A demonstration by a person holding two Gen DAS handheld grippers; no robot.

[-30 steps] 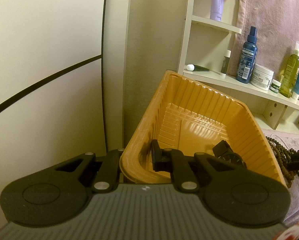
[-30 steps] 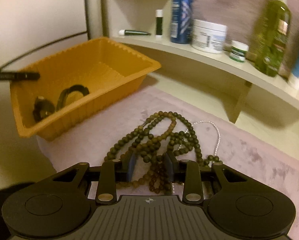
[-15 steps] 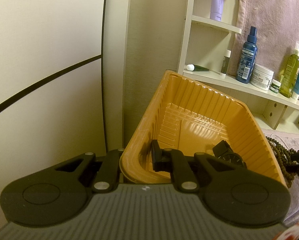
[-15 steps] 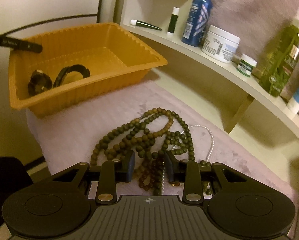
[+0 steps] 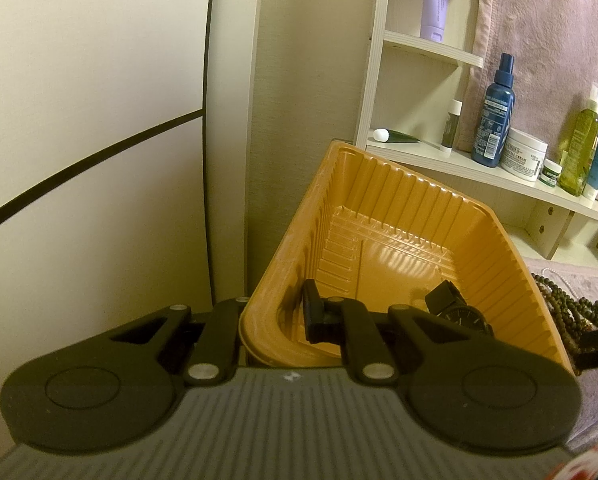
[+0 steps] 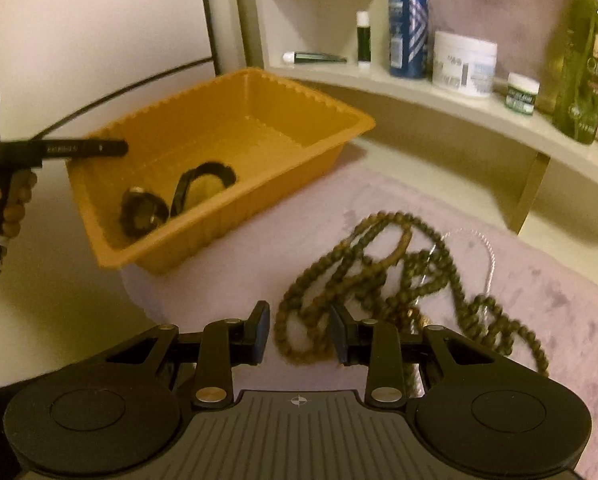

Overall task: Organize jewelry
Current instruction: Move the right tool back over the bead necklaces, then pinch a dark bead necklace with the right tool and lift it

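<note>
An orange plastic tray [image 5: 379,200] sits tilted at the edge of a pink cloth, with a black watch [image 5: 459,312] lying inside it. My left gripper [image 5: 273,316] is shut on the tray's near rim, one finger inside and one outside. From the right wrist the tray [image 6: 259,208], the watch [image 6: 143,212] and the left gripper's fingers [image 6: 83,148] on the rim all show. My right gripper [image 6: 299,332] is shut on a loop of a brown bead necklace [image 6: 379,264], which trails off to the right and looks blurred.
A thin pearl chain [image 6: 489,248] lies under the beads on the pink cloth [image 6: 539,300]. A white shelf [image 6: 419,92] behind carries a blue bottle [image 6: 407,20], a white jar [image 6: 463,64] and a green bottle [image 6: 587,68]. A person's hand [image 6: 11,200] holds the left gripper's handle.
The right gripper has swung toward the tray with the beads between its fingers, and the necklace has stretched out to the right. The left gripper and the tray have not moved.
</note>
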